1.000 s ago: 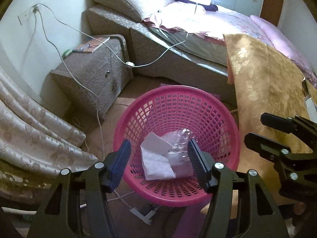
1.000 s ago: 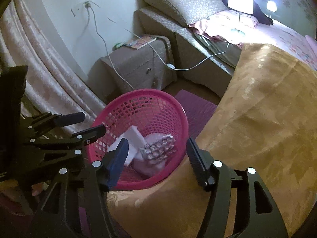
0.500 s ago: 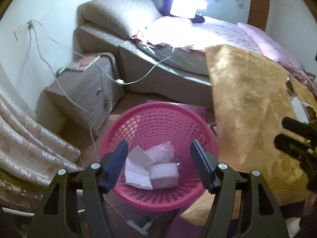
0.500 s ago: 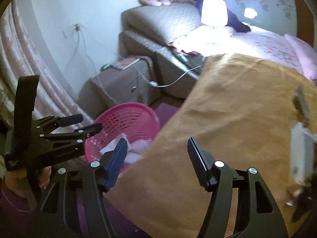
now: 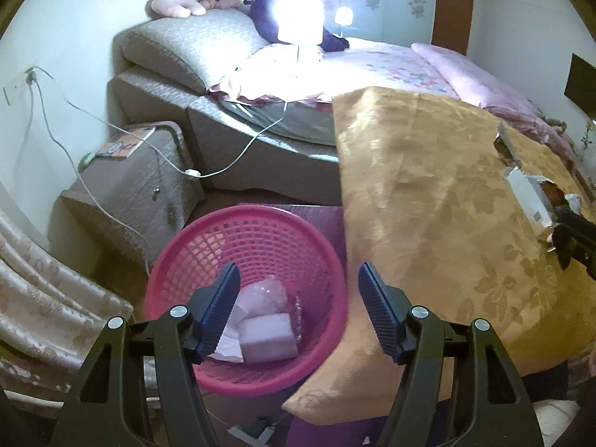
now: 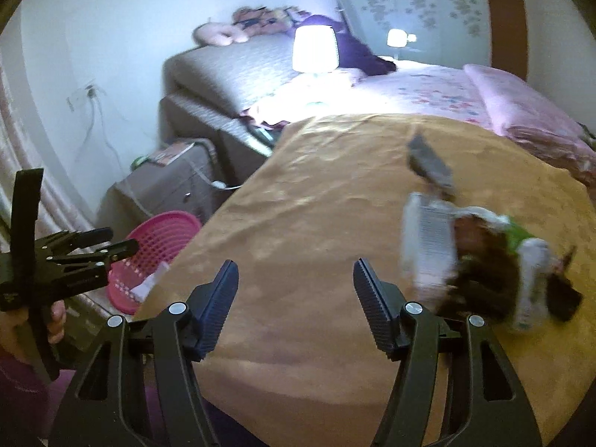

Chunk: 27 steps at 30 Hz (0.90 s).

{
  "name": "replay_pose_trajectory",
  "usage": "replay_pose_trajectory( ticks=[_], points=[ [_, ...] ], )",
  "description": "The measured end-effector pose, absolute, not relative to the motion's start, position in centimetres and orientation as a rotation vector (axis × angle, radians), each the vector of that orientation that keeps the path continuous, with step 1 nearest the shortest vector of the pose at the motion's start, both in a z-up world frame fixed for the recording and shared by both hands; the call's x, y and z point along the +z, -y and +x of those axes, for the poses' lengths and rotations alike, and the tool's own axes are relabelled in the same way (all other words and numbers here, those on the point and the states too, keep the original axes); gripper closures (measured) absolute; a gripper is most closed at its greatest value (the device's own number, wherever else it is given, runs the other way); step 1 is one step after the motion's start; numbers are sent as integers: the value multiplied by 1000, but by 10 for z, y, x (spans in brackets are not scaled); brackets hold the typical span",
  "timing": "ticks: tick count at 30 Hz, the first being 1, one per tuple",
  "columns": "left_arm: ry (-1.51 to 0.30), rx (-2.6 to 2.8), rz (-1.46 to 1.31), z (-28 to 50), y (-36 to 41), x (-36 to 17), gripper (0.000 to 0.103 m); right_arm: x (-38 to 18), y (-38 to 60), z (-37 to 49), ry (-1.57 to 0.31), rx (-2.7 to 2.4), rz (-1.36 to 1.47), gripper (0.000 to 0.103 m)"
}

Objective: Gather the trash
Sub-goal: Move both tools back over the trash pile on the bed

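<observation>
A pink plastic basket [image 5: 208,257] stands on the floor and holds white paper and packaging [image 5: 268,339]. My left gripper [image 5: 298,305] is open and empty above the basket. My right gripper [image 6: 296,298] is open and empty above the gold cloth-covered table [image 6: 305,223]. A pile of trash lies at the table's right: a white box [image 6: 428,246], brown and green wrappers [image 6: 495,260] and a dark flat object [image 6: 428,164]. The view is blurred. The basket also shows at the left in the right wrist view [image 6: 156,238]. The white box shows in the left wrist view [image 5: 529,197].
A grey bedside cabinet [image 5: 123,193] with a book stands behind the basket, with white cables draped over it. A bed [image 5: 372,63] with a lit lamp [image 5: 298,26] lies beyond. Curtains [image 5: 48,316] hang at the left. A power strip [image 5: 253,428] lies on the floor.
Both grippers rose and drew back from the basket. The right gripper swung right over the table, bringing the trash pile into view. Both stayed open.
</observation>
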State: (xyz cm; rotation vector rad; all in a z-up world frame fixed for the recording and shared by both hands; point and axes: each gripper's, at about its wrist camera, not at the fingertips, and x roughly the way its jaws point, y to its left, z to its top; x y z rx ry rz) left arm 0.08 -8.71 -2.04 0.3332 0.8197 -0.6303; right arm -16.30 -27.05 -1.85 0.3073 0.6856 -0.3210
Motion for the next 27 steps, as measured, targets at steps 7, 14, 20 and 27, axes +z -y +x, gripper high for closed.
replay_pose_trajectory(
  ticks=[7,14,20,27],
  points=[
    [-835,-672,293,-1,98,-14,39,-11,305,-205,-653,-447,328,41],
    [-839,-767,357,-22,140,-13,39,-11,336,-237,-635,-556,357,41],
    [-838,-872,385,-45,187,-7,39,-13,351,-257,-618,-621,388,41],
    [-805,-984,437,-78,250,-3,40,-15,363,-278,-596,-660,421,41]
  ],
)
